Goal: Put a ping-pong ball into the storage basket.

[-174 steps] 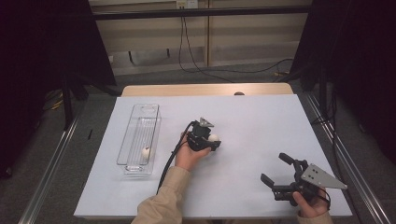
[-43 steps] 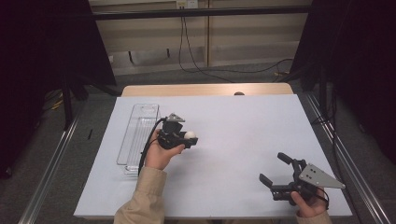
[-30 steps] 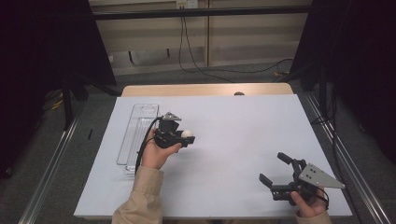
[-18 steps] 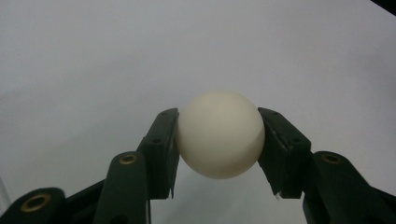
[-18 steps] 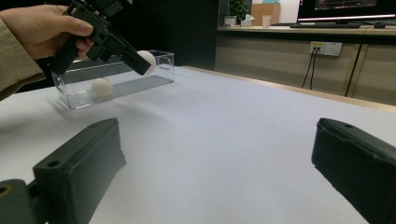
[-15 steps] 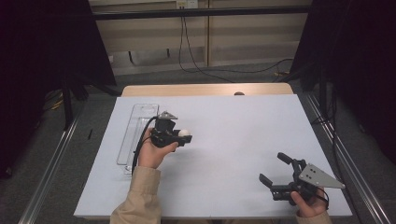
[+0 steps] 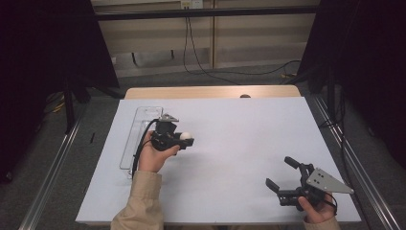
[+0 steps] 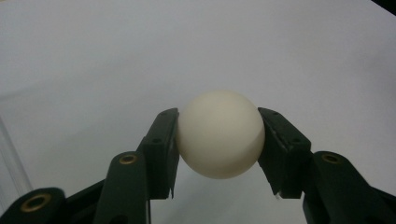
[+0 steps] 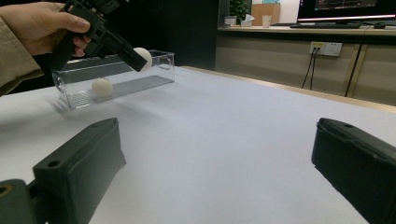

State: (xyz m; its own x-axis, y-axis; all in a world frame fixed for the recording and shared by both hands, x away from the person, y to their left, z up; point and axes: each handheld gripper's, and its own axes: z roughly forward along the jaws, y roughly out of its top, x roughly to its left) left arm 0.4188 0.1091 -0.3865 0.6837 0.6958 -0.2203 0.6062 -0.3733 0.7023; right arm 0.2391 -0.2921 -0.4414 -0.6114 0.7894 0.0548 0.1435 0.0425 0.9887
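Note:
A white ball point(image 8: 219, 133) sits clamped between the two black jaws of my left gripper point(image 7: 184, 139), which hangs above the white table just right of a clear plastic tray point(image 7: 139, 120). From the right gripper view the same ball point(image 9: 142, 57) shows in front of the tray point(image 9: 159, 70), and a second white ball point(image 9: 102, 87) lies inside that tray. My right gripper point(image 7: 282, 175) rests near the table's front right corner, jaws spread wide with nothing between them.
The white table top point(image 7: 239, 139) stretches between the two hands. A wooden strip point(image 7: 210, 92) runs along its far edge. Metal rails point(image 7: 57, 158) flank the table on both sides, and cables point(image 7: 191, 52) hang at the back wall.
The left hand has carried the ball leftward, from the table's middle toward the clear tray. The right gripper has stayed where it was.

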